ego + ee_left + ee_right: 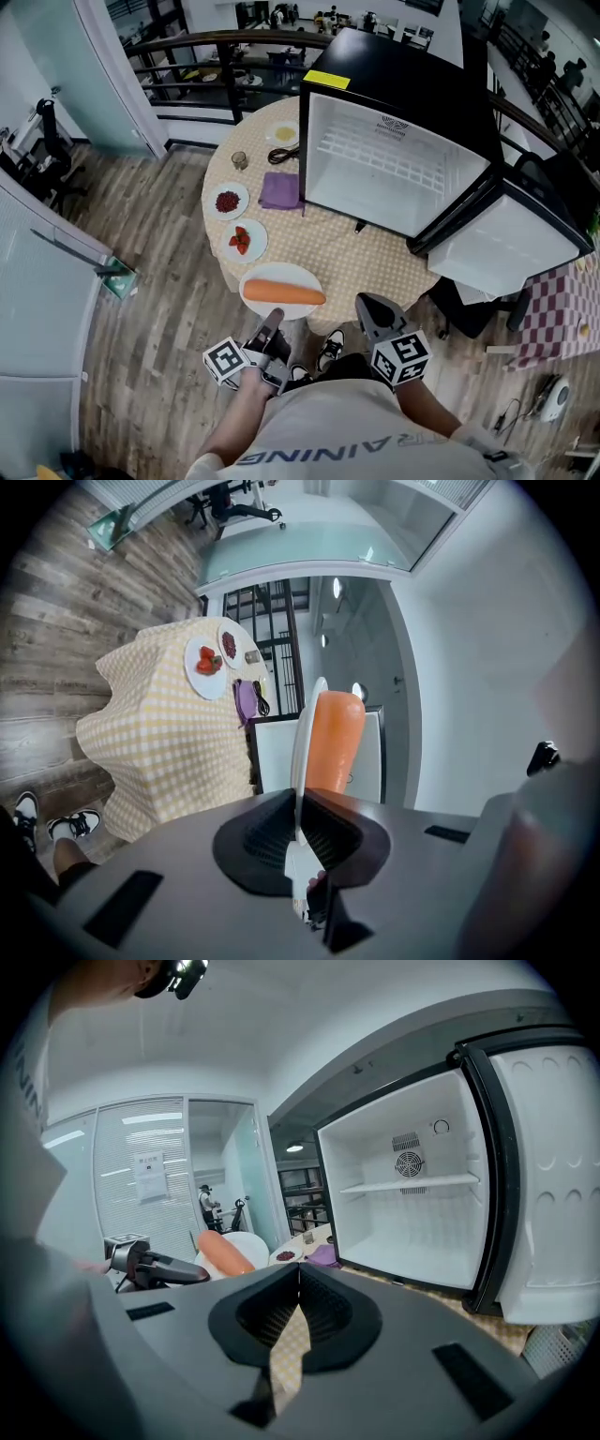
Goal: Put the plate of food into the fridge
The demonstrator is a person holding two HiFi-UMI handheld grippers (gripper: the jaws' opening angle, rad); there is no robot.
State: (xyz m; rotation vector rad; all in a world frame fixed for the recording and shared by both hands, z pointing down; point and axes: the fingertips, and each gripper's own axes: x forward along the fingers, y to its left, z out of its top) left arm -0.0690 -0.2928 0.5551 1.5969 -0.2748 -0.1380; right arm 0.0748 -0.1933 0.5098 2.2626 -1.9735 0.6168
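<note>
A white plate (281, 275) with a long orange carrot-like piece of food (284, 294) on it sits at the near edge of the round table. My left gripper (272, 319) is shut on its near rim. In the left gripper view the plate (305, 733) stands edge-on between the pressed jaws, the food (336, 738) on its right face. The black fridge (394, 159) stands open on the table's far right, white inside, with its door (506, 244) swung out to the right. My right gripper (367, 309) hovers at the table's near edge, shut (298, 1288) and holding nothing, facing the fridge (412, 1213).
On the yellow checked tablecloth (319, 246) lie a plate of strawberries (244, 240), a plate of red berries (227, 201), a purple cloth (279, 190), a small jar (240, 160), a black cable (283, 154) and a far plate (282, 132). A railing runs behind the table.
</note>
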